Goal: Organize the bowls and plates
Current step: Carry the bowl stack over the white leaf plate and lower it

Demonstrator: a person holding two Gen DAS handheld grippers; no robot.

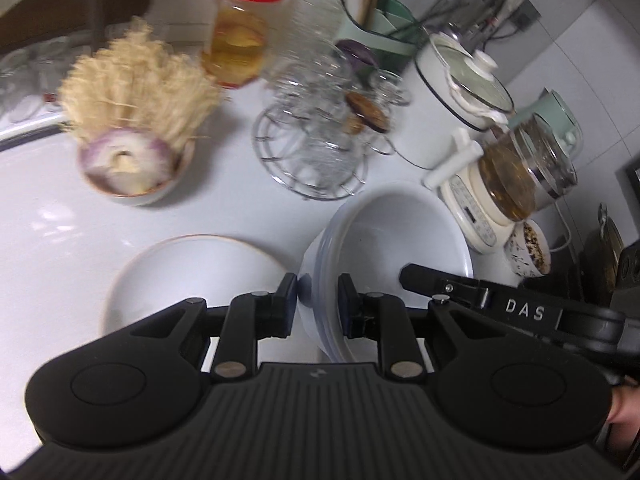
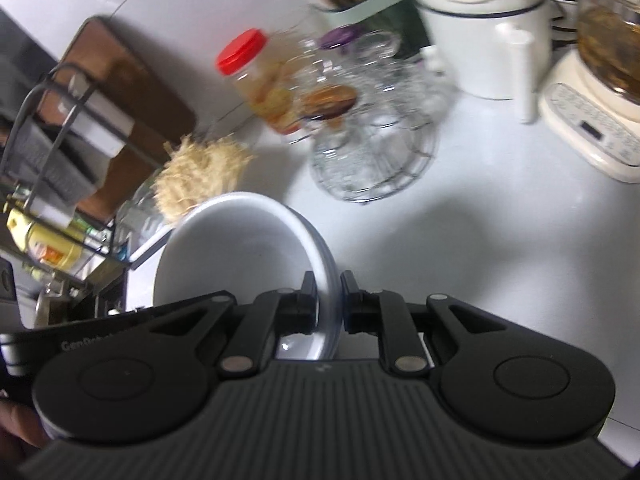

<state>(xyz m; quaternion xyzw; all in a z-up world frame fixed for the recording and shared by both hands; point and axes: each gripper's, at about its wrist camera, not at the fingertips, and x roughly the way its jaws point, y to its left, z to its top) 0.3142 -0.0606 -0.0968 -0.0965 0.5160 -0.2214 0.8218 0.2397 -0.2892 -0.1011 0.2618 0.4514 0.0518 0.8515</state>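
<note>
A stack of white bowls (image 1: 384, 236) is held tilted above the white counter. My left gripper (image 1: 318, 300) is shut on its near rim. My right gripper (image 2: 328, 300) is shut on the opposite rim of the same bowls (image 2: 240, 248); its black arm (image 1: 500, 304) shows at the right of the left wrist view. A white plate with a brown rim (image 1: 192, 276) lies flat on the counter just left of the bowls. A small bowl (image 1: 132, 172) holding a purple-white vegetable and pale dried strands stands behind the plate.
A wire rack of glass cups (image 1: 316, 136), a red-lidded jar (image 1: 240, 28), a white pot with lid (image 1: 460, 92) and a glass kettle on a cream base (image 1: 504, 184) line the back. A wooden board and black wire shelf (image 2: 80, 128) stand at the left.
</note>
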